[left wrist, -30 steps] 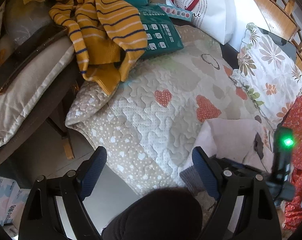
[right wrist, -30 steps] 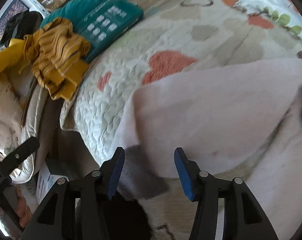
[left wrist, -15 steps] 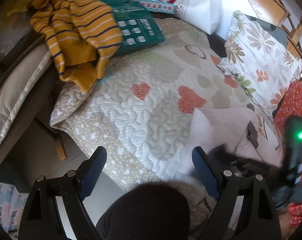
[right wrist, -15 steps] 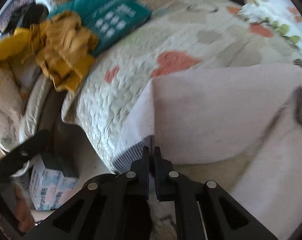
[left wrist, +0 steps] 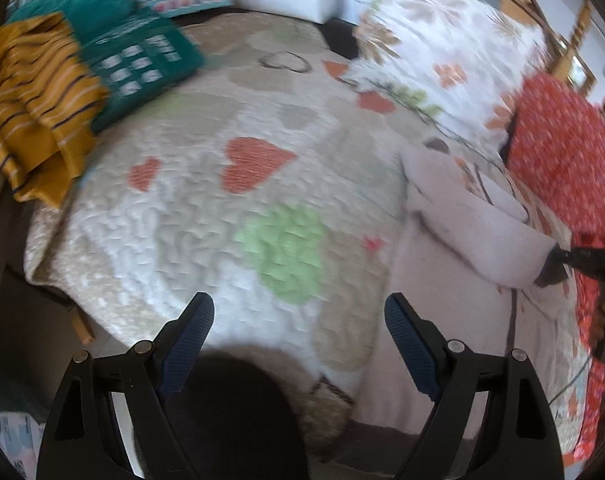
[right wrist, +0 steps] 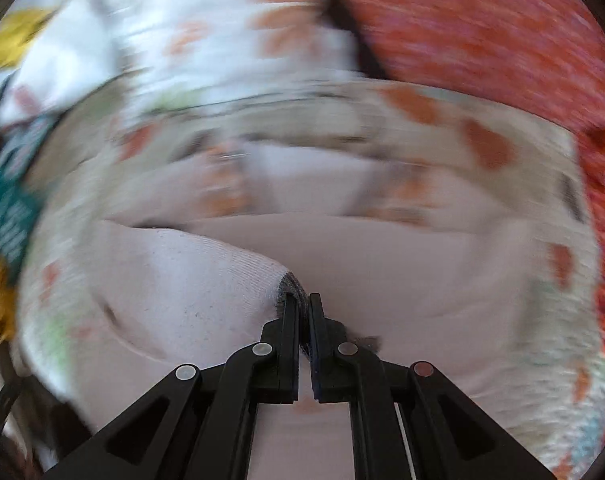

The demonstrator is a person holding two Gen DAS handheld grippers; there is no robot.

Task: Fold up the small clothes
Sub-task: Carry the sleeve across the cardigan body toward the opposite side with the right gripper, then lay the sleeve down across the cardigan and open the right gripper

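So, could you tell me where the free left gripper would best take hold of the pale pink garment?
Probably the near edge of the pale pink garment, lying flat on the quilt just ahead of the left gripper. Its jaws are open, so come in low from the bed's front and pinch that hem. The right gripper already clamps the grey cuff, folded across, so the near edge is the loose one.

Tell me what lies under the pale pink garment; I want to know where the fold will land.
The pale pink garment lies on the heart-patterned quilt, its grey cuff pinched by the right gripper. Whatever the garment covers is hidden.
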